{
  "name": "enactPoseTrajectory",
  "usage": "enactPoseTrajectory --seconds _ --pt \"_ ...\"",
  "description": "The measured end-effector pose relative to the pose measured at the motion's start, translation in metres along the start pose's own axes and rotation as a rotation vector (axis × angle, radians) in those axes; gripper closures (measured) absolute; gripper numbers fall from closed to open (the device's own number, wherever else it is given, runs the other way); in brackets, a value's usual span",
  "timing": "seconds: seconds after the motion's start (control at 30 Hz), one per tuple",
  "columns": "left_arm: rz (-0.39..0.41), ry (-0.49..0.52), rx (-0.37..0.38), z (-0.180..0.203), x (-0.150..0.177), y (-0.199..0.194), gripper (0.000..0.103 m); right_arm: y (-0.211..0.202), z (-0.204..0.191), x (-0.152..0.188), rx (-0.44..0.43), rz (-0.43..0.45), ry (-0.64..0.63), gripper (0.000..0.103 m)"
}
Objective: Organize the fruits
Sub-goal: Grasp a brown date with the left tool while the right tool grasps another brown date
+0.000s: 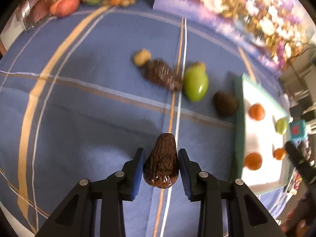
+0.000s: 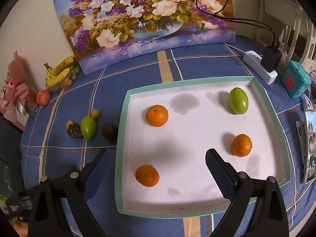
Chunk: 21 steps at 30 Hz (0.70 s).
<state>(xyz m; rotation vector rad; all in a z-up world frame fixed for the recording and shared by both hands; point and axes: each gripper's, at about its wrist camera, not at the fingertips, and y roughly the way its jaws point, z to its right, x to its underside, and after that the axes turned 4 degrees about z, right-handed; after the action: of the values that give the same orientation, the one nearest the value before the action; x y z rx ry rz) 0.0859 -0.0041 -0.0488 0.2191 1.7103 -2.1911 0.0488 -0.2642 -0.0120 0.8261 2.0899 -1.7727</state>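
The left tongs [image 1: 161, 167] have their blue pads closed against the sides of a wrinkled brown date [image 1: 161, 163], just off the near left side of the white tray [image 2: 197, 212]. The right tongs [image 2: 158, 169] hang wide open and empty over the tray's near edge. The date's glossy, tapering skin could slip from the pads if it is lifted fast, since only its fat end is pinched. In the tray lie three dimpled oranges [image 2: 157, 115] and a smooth green fruit [image 2: 238, 100]; left of the tray, on the checked cloth of the table [image 2: 138, 73], wait more fruits.
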Motion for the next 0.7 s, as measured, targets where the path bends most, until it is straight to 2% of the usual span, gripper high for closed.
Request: enactPoseTrajectory --seconds 0.07,0.23,0.47,0.63,0.7 --pt "0.05 -0.026 0.025 -0.002 -0.008 -0.011 0.066 0.003 -0.001 0.0 -0.003 -0.005 -0.007 0.006" --pt "0.133 -0.08 0.035 -0.012 -0.026 -0.024 0.066 0.011 -0.011 -0.005 -0.024 0.013 -0.051 0.006" --pt "0.143 -0.178 0.036 -0.044 -0.048 -0.017 0.066 0.021 -0.04 -0.018 -0.032 0.058 -0.154 0.008" --pt "0.122 -0.219 0.043 -0.053 -0.051 -0.005 0.066 0.041 -0.074 -0.02 0.016 0.012 -0.269 0.022" --pt "0.128 -0.231 0.045 -0.056 -0.054 -0.005 0.066 0.054 -0.087 -0.018 0.016 -0.018 -0.308 0.036"
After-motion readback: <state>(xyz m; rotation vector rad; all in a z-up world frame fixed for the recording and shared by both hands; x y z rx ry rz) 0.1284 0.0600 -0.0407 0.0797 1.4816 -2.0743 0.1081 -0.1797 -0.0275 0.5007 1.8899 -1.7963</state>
